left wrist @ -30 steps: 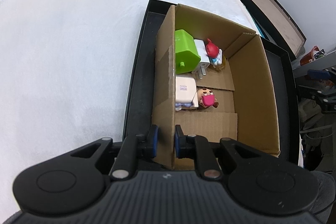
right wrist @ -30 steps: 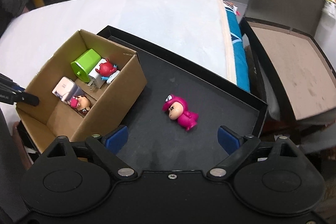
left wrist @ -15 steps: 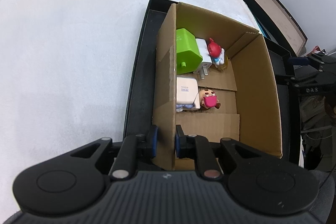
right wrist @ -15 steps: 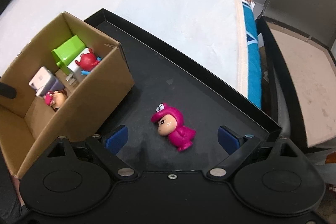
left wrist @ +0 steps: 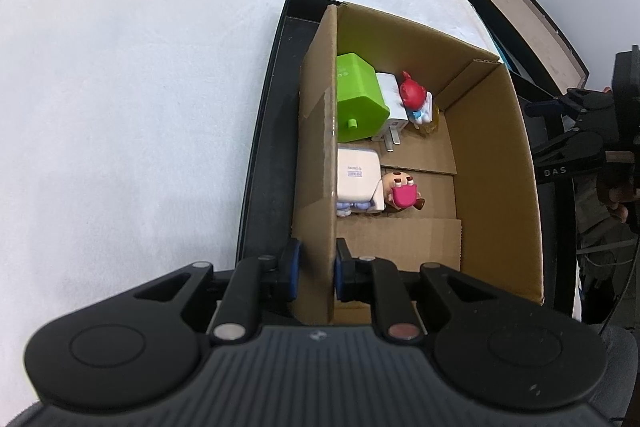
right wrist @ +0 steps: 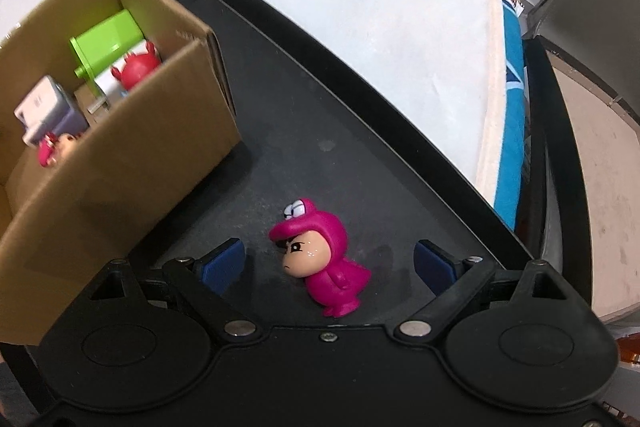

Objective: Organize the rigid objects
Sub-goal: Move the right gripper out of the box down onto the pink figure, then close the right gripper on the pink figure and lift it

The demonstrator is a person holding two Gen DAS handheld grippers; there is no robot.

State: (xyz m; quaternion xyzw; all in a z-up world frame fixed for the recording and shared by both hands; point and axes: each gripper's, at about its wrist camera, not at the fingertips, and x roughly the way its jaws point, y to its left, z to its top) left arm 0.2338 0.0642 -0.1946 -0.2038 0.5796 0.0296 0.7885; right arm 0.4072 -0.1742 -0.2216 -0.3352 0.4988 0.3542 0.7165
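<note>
Cardboard box (left wrist: 492, 163) wall clamped by left tool (left wrist: 316, 273), pointing steeply down, one pad on each side. Right tool (right wrist: 330, 261) points steeply down over black tray (right wrist: 360, 131), jaws wide but just closing slightly, straddling pink figurine (right wrist: 324, 259) without touching. Figurine lies on tray beside box.

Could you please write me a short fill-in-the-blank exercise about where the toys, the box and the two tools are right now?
1. The left tool is shut on a wall of the ____ box.
2. The pink figure lies on the black ____, outside the box.
3. The right tool is ____, its pads either side of the pink figure without touching it.
4. The bright ____ block sits inside the box.

Missing words: cardboard; tray; open; green
</note>
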